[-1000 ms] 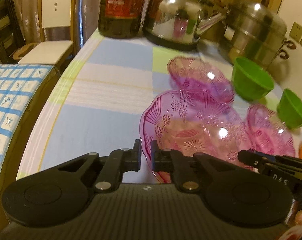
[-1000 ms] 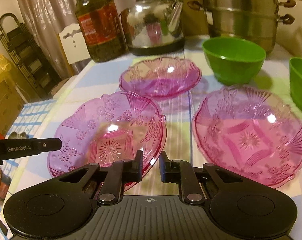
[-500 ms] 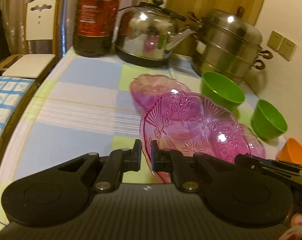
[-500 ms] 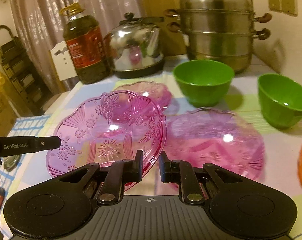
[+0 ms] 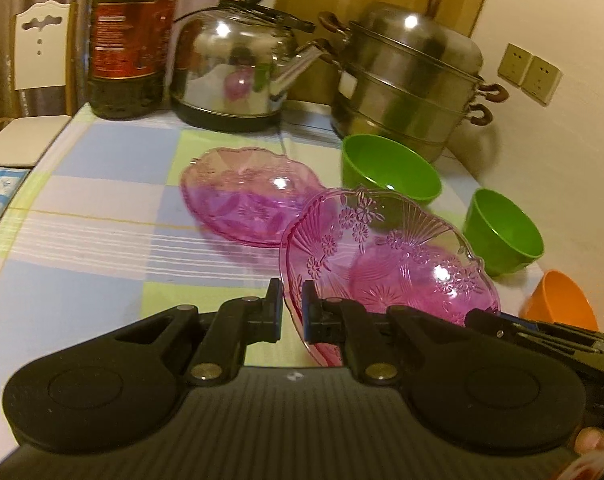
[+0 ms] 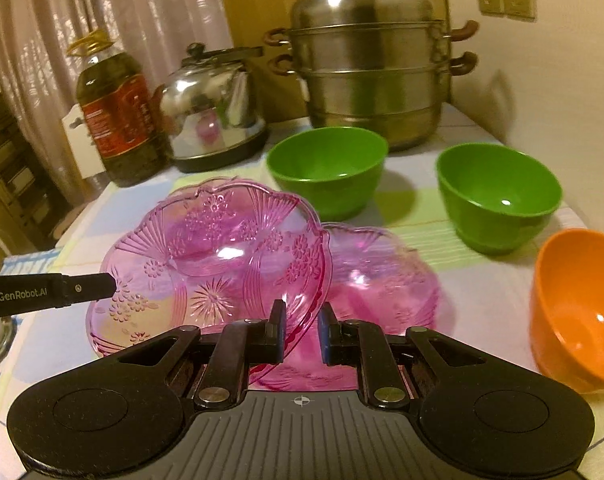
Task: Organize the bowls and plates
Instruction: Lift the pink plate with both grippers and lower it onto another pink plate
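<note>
A pink glass plate with a flower pattern (image 5: pixel 390 264) (image 6: pixel 210 264) hangs tilted above the table, held from both sides. My left gripper (image 5: pixel 292 306) is shut on its near-left rim. My right gripper (image 6: pixel 301 332) is shut on its near-right rim. Each gripper shows in the other's view: the right gripper (image 5: pixel 542 332) and the left gripper (image 6: pixel 50 292). A second pink plate (image 6: pixel 378 280) lies on the table, partly under the held one. A third pink plate (image 5: pixel 250 196) lies farther left. Two green bowls (image 6: pixel 326 168) (image 6: pixel 498 196) and an orange bowl (image 6: pixel 574 312) stand to the right.
Along the back stand an oil bottle (image 5: pixel 130 40), a steel kettle (image 5: pixel 238 68) and a stacked steel steamer pot (image 6: pixel 374 64). The checked tablecloth (image 5: pixel 94 240) ends at a rounded left edge, with a white chair (image 5: pixel 34 80) beyond. A wall closes the right side.
Both grippers have carried the pink plate up and to the right, so it now overlaps the right-hand pink plate. The orange bowl has come into view.
</note>
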{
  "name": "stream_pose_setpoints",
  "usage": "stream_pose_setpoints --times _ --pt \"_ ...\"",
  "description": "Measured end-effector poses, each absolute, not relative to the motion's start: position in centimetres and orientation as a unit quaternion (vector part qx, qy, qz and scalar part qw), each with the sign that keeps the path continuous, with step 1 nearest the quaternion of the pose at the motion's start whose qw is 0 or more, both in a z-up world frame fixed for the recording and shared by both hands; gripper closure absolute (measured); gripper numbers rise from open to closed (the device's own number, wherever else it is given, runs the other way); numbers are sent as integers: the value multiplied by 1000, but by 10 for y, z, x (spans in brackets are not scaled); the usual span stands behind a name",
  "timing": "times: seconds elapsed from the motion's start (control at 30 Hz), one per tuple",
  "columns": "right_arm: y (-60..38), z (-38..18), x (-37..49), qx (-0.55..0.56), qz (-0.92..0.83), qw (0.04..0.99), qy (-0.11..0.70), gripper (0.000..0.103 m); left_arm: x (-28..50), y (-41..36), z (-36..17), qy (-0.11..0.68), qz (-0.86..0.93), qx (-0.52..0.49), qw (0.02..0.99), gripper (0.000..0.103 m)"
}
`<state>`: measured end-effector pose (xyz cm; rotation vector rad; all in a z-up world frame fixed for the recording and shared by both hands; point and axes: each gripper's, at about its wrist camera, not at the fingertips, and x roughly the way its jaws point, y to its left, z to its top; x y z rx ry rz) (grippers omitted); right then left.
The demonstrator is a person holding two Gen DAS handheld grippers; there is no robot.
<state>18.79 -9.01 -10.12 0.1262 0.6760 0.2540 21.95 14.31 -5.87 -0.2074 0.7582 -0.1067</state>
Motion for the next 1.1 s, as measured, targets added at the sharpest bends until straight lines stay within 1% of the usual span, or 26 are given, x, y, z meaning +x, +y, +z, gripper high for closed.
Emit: stream_pose_setpoints --times 0.6,1.1 --pt "-139 -109 194 69 71 936 338 86 245 89 -75 387 -92 -75 914 95" --pt "-135 -121 207 41 51 935 347 86 259 75 -89 397 -77 -48 913 95"
